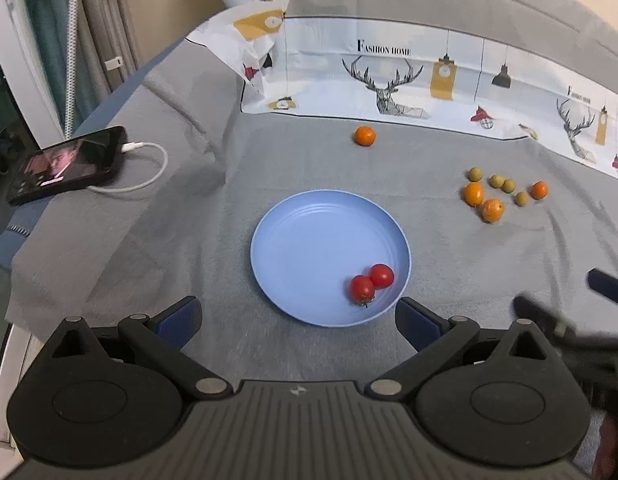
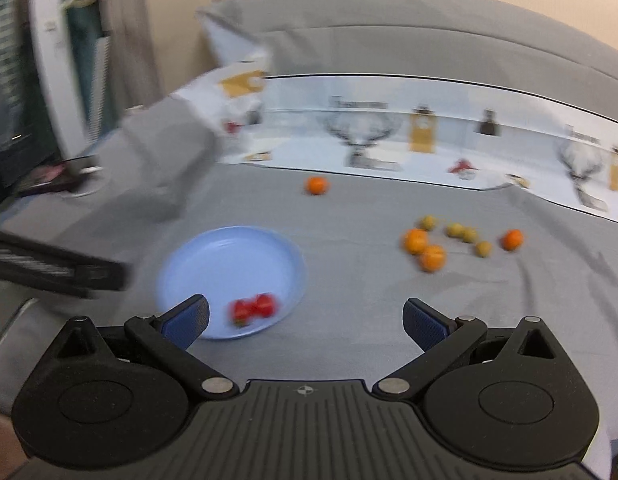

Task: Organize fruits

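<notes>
A blue plate [image 1: 309, 240] lies on the grey cloth and holds two red cherry tomatoes [image 1: 371, 282]; in the blurred right wrist view the plate [image 2: 229, 256] is at left with the tomatoes [image 2: 253, 307] near its front rim. A cluster of small orange fruits [image 1: 483, 202] and green ones [image 1: 503, 184] lies to the right of the plate, also in the right wrist view [image 2: 429, 250]. One orange fruit [image 1: 365, 136] sits alone at the back. My left gripper [image 1: 299, 324] is open and empty just before the plate. My right gripper [image 2: 305, 322] is open and empty, right of the plate.
A phone [image 1: 65, 164] on a white charging cable [image 1: 149, 168] lies at the left edge of the cloth. A printed white sheet [image 1: 389, 76] stands folded up along the back. The right gripper's fingers [image 1: 569, 312] show at the right of the left wrist view.
</notes>
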{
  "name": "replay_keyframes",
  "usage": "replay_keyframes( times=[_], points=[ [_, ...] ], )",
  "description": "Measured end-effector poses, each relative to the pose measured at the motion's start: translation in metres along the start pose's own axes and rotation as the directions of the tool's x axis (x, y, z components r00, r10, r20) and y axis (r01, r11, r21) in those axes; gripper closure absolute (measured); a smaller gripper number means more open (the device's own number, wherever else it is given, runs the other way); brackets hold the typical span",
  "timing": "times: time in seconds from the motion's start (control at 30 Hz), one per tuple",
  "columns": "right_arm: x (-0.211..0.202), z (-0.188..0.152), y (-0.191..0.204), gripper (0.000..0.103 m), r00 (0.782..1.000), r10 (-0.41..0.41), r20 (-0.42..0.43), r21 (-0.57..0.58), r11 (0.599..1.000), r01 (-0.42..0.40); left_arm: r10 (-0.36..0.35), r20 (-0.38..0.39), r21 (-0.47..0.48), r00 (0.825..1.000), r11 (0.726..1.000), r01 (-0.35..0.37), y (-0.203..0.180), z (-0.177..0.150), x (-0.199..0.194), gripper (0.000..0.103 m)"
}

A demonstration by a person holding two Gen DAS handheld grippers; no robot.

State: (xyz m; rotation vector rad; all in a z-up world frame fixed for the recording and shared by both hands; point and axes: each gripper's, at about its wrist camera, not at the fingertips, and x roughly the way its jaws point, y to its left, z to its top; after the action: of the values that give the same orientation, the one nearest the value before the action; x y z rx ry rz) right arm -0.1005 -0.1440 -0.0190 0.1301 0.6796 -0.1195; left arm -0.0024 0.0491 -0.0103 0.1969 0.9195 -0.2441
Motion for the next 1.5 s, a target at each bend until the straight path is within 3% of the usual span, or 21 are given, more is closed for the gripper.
replay_keyframes(
  times=[0.17,0.27,0.4,0.6,0.67,0.77,0.9,1.0,1.13,1.23,1.3,1.33,1.37,1.43,1.5],
  points=[
    [0.051,-0.009,-0.056,0.001,0.982,-0.191,-0.007,0.08,0.978,0.191,0.0,-0.043,0.015,0.999,1.0,0.0,-0.015,0.024,0.024,0.0],
    [0.092,-0.014,-0.088,0.001,0.966,-0.254,-0.039,0.114,0.96,0.257,0.006,-0.063,0.032,0.998,0.999,-0.004,-0.028,0.039,0.038,0.0],
    [0.151,-0.011,-0.115,0.001,0.961,-0.269,-0.068,0.139,0.951,0.276,0.004,-0.102,0.052,0.995,0.999,0.001,-0.048,0.058,0.062,0.0],
    [0.229,-0.003,-0.125,0.001,0.973,-0.217,-0.074,0.091,0.97,0.223,0.031,-0.116,0.103,0.993,0.995,-0.019,-0.084,0.086,0.101,0.0],
    [0.248,0.0,-0.125,0.007,0.975,-0.209,-0.076,0.065,0.975,0.214,0.043,-0.116,0.123,0.992,0.992,-0.028,-0.095,0.095,0.116,0.0],
    [0.26,-0.003,-0.133,0.063,0.987,-0.148,-0.064,0.054,0.987,0.151,0.044,-0.129,0.143,0.991,0.989,-0.025,-0.115,0.111,0.141,0.0],
    [0.244,-0.006,-0.16,0.064,0.963,-0.257,-0.087,0.14,0.953,0.267,-0.038,-0.159,0.148,0.987,0.987,0.062,-0.154,0.138,0.183,0.0],
    [0.233,-0.015,-0.19,0.064,0.946,-0.303,-0.117,0.225,0.92,0.322,-0.116,-0.2,0.156,0.973,0.977,0.149,-0.193,0.154,0.223,0.0],
    [0.235,-0.018,-0.213,0.063,0.942,-0.322,-0.098,0.27,0.902,0.337,-0.175,-0.293,0.144,0.94,0.964,0.225,-0.243,0.164,0.28,0.0],
    [0.237,-0.023,-0.211,0.06,0.939,-0.336,-0.068,0.26,0.903,0.342,-0.173,-0.331,0.168,0.928,0.956,0.239,-0.264,0.159,0.307,0.001],
    [0.241,-0.023,-0.209,0.055,0.937,-0.346,-0.053,0.242,0.906,0.348,-0.173,-0.327,0.169,0.929,0.957,0.237,-0.267,0.154,0.315,0.035],
    [0.243,-0.023,-0.21,0.055,0.937,-0.347,-0.049,0.246,0.905,0.348,-0.165,-0.303,0.186,0.939,0.956,0.228,-0.269,0.153,0.313,0.039],
    [0.243,-0.021,-0.211,0.055,0.937,-0.345,-0.05,0.253,0.903,0.346,-0.19,-0.285,0.198,0.94,0.948,0.251,-0.269,0.154,0.309,0.067],
    [0.242,-0.02,-0.213,0.063,0.939,-0.34,-0.045,0.263,0.903,0.34,-0.209,-0.289,0.214,0.934,0.937,0.276,-0.271,0.154,0.301,0.066],
    [0.239,-0.019,-0.216,0.064,0.941,-0.335,-0.041,0.29,0.898,0.332,-0.209,-0.288,0.214,0.934,0.937,0.276,-0.267,0.152,0.288,0.066]
  ],
)
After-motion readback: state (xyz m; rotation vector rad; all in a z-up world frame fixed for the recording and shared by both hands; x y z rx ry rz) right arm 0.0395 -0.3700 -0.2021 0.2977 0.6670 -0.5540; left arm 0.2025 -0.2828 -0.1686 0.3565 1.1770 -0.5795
